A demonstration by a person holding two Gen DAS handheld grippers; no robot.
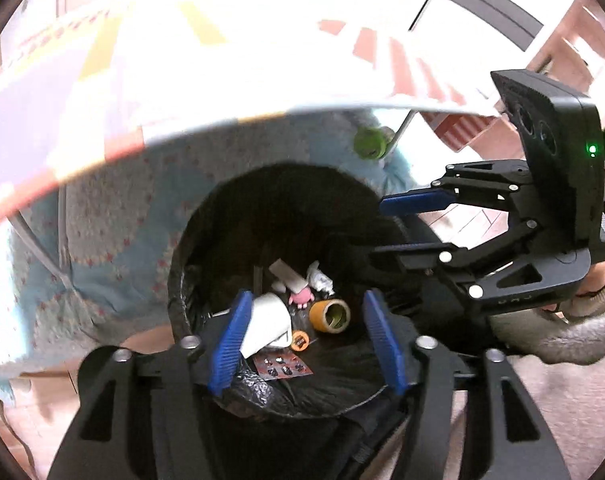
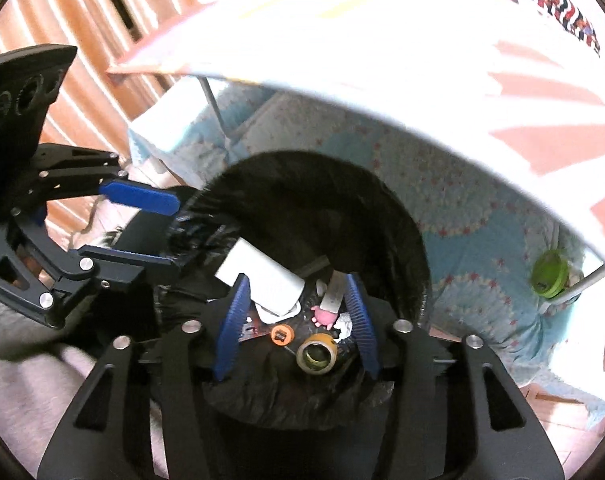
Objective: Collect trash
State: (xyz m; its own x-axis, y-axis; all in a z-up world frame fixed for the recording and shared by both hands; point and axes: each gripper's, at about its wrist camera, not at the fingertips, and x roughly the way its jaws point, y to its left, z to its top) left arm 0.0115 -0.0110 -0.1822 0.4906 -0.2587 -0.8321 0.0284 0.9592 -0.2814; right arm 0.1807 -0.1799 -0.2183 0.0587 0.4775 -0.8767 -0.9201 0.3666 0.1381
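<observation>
A round bin with a black liner (image 1: 176, 264) (image 2: 422, 256) stands on the floor under a table edge. Inside lie a white paper cup (image 1: 268, 322) (image 2: 262, 280), a yellow tape roll (image 1: 330, 316) (image 2: 316, 354), a small pink toy (image 1: 300, 298) (image 2: 324, 317), a small orange cap (image 1: 300, 340) (image 2: 282, 335) and white scraps (image 1: 286, 274). My left gripper (image 1: 306, 344) (image 2: 175, 233) hangs open over the bin's near rim, nothing between its blue pads. My right gripper (image 2: 296, 326) (image 1: 378, 228) is open above the bin too, holding nothing.
A table with a white and red patterned cloth (image 1: 222, 80) (image 2: 422, 60) overhangs the bin. A light blue quilt with red stars (image 1: 114, 220) (image 2: 482, 220) hangs behind it, with a green round thing (image 1: 370, 144) (image 2: 550, 276). A hand in a grey sleeve (image 1: 582, 320) holds the right gripper.
</observation>
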